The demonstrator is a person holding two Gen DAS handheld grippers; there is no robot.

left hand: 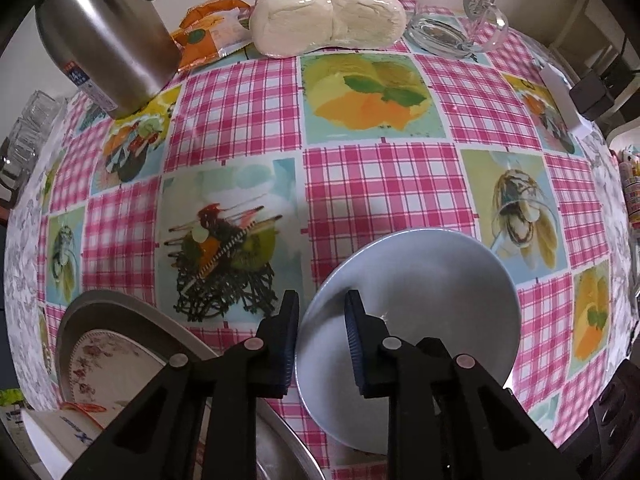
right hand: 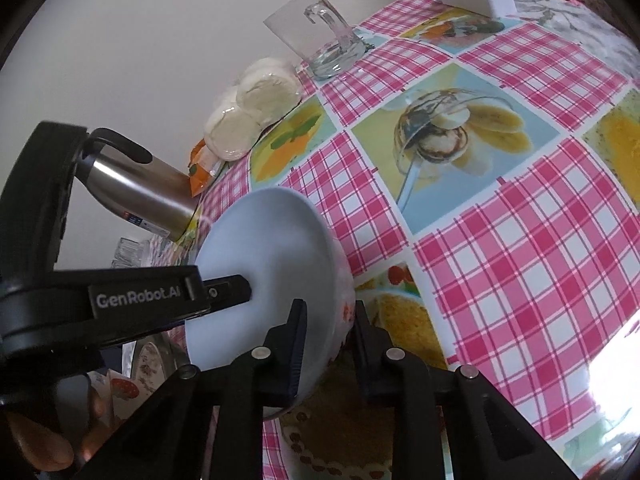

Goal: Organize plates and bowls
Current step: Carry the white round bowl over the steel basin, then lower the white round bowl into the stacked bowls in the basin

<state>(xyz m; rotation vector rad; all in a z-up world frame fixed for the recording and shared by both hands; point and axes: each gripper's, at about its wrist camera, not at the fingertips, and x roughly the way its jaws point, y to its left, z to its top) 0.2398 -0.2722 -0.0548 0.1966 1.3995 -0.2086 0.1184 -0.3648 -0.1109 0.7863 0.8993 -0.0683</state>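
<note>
A white bowl with flowers on its outside stands tilted over the pink checked tablecloth. My left gripper points down and is shut on the bowl's near rim, one finger inside and one outside. In the right wrist view the bowl is seen from its side, and my right gripper is shut on its wall opposite. The left gripper's finger reaches into the bowl from the left. A floral plate lies in a metal tray at the lower left.
At the table's far edge stand a steel thermos, an orange packet, a bag of white buns and a glass mug. A white box lies at the right edge. A hand shows at the lower left.
</note>
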